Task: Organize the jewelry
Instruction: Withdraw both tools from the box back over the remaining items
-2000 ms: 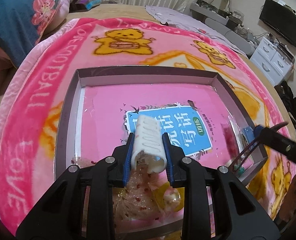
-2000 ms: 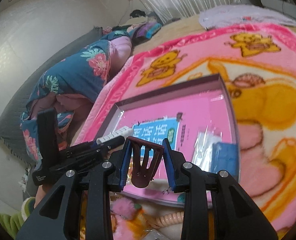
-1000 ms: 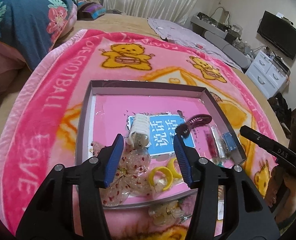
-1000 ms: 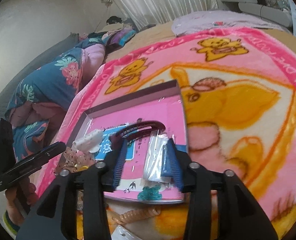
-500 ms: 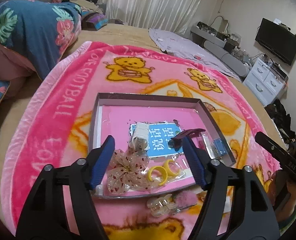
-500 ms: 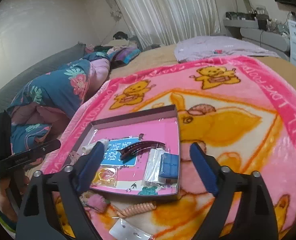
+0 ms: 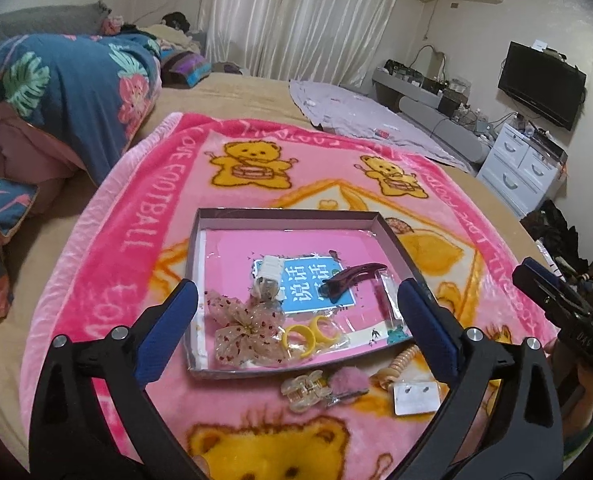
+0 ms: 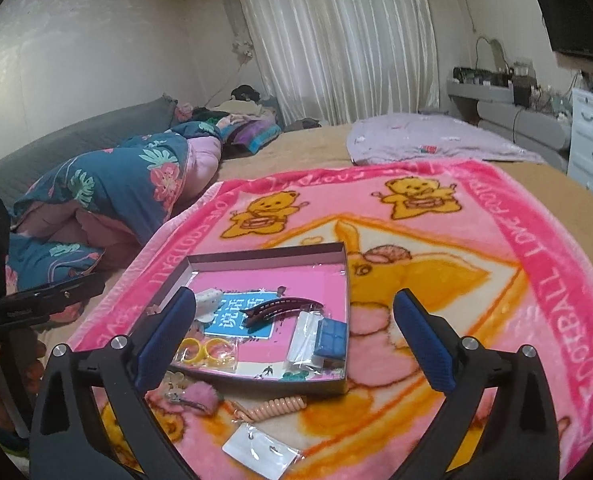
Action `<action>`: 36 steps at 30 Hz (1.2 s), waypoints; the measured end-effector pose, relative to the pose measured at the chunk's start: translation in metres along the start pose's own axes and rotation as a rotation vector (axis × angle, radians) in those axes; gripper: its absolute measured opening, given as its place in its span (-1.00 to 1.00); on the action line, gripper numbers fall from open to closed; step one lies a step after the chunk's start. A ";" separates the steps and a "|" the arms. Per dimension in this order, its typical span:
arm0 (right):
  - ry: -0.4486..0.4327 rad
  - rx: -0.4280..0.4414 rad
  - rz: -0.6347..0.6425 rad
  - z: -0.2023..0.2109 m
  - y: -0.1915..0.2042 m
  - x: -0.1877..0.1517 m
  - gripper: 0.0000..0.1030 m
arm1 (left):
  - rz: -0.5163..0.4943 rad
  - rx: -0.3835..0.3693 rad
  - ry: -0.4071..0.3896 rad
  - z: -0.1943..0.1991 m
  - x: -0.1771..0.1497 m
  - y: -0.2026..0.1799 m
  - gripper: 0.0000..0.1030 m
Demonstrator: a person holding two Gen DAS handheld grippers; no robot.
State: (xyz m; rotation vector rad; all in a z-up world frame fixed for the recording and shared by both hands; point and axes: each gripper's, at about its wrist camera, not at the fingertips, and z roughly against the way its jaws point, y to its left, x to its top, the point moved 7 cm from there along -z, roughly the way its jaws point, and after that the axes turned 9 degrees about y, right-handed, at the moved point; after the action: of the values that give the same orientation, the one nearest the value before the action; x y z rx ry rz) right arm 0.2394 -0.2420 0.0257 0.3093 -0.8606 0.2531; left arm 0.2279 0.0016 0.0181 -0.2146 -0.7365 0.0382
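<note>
Both the left gripper (image 7: 296, 312) and right gripper (image 8: 294, 318) hang spread wide and empty. Nearest, outside the tray, lie a clear claw clip (image 7: 304, 390), pink pompom (image 7: 348, 381), coil tie (image 8: 274, 405) and what looks like an earring card (image 8: 261, 453), likely next. Farther, the tray (image 7: 288, 213) holds the bow (image 7: 244, 330), yellow rings (image 7: 310, 334) and maroon clip (image 7: 352, 276).

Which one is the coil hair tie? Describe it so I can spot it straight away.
Find the shallow box on the pink bear blanket. Outside its near wall lies the coil hair tie, between the fluffy pink clip and the white card. It is the only peach, spring-shaped piece.
</note>
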 end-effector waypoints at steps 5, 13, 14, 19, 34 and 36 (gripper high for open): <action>-0.007 0.000 0.022 0.013 0.007 -0.003 0.91 | -0.012 0.009 -0.017 0.014 -0.007 -0.003 0.81; -0.006 -0.011 0.055 0.029 0.018 -0.014 0.91 | -0.009 0.020 -0.016 0.028 -0.022 0.000 0.81; -0.006 -0.011 0.058 0.031 0.019 -0.015 0.91 | -0.005 0.023 -0.018 0.030 -0.024 0.002 0.81; -0.004 -0.022 0.080 0.040 0.025 -0.023 0.91 | 0.005 0.031 -0.019 0.038 -0.032 0.008 0.81; 0.007 -0.019 0.116 0.059 0.040 -0.043 0.91 | 0.000 0.059 0.010 0.053 -0.062 0.012 0.81; 0.009 -0.019 0.123 0.060 0.042 -0.045 0.91 | -0.002 0.058 0.018 0.052 -0.066 0.010 0.81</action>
State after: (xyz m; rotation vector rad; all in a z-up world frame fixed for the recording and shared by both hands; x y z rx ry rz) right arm 0.1548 -0.2294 0.0344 0.2375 -0.8734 0.3596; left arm 0.1439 0.0139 0.0098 -0.1583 -0.7172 0.0561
